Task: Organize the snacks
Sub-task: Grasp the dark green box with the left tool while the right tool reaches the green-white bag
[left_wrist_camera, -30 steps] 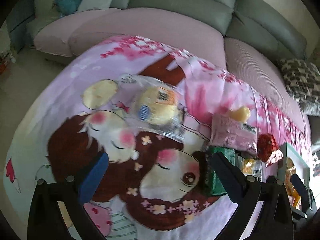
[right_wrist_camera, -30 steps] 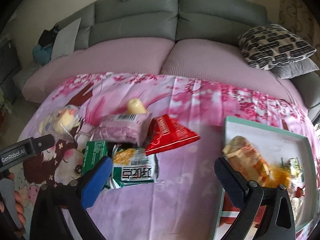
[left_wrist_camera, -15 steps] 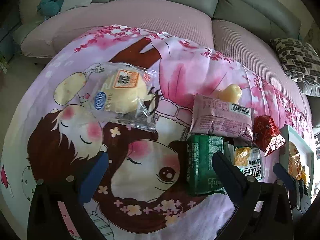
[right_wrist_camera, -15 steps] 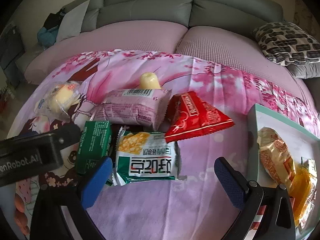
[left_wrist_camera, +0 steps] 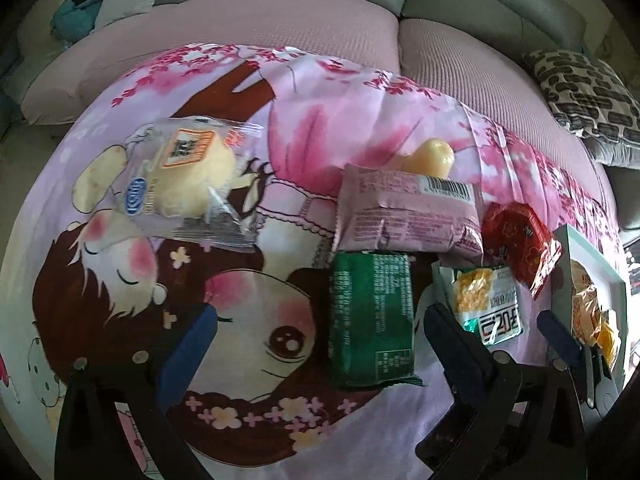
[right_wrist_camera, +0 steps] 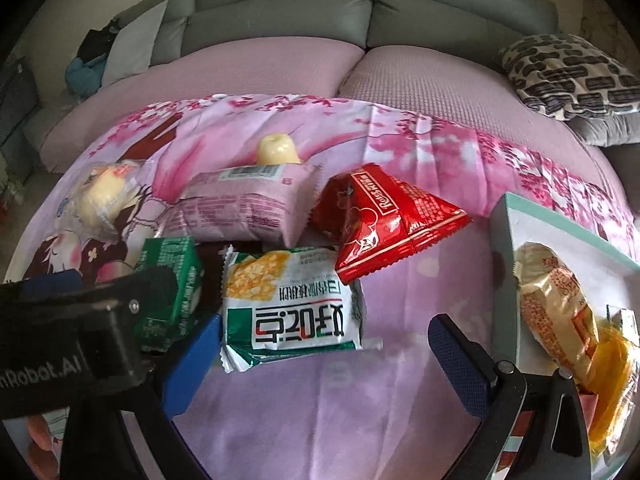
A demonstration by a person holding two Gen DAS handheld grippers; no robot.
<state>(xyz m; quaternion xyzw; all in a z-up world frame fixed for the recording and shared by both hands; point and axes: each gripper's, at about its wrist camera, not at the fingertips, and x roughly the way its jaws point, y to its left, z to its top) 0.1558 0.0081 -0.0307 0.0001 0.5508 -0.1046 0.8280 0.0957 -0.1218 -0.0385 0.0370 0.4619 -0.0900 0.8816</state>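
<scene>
Snacks lie on a pink cartoon blanket [left_wrist_camera: 280, 92]. In the left wrist view, my left gripper [left_wrist_camera: 316, 344] is open, the green packet [left_wrist_camera: 370, 312] lying just ahead between its fingers. A clear-wrapped yellow bun [left_wrist_camera: 188, 180] sits far left, with a pink packet [left_wrist_camera: 404, 212] and a yellow jelly cup [left_wrist_camera: 434, 156] behind. My right gripper [right_wrist_camera: 324, 356] is open over the white-green cracker packet [right_wrist_camera: 292, 304]. A red triangular packet [right_wrist_camera: 384, 216] lies beyond it. A teal-rimmed tray [right_wrist_camera: 560, 216] on the right holds an orange-beige packet [right_wrist_camera: 556, 304] and a yellow one [right_wrist_camera: 612, 380].
A grey sofa [right_wrist_camera: 360, 8] with pink seat cushions [right_wrist_camera: 260, 68] runs behind the blanket. A black-and-white patterned pillow [right_wrist_camera: 568, 72] lies at the far right. The left gripper's black body [right_wrist_camera: 68, 332] fills the lower left of the right wrist view.
Both grippers have moved forward and lower toward the snack cluster; the green packet now lies between the left fingers and the cracker packet between the right ones. Both stay open.
</scene>
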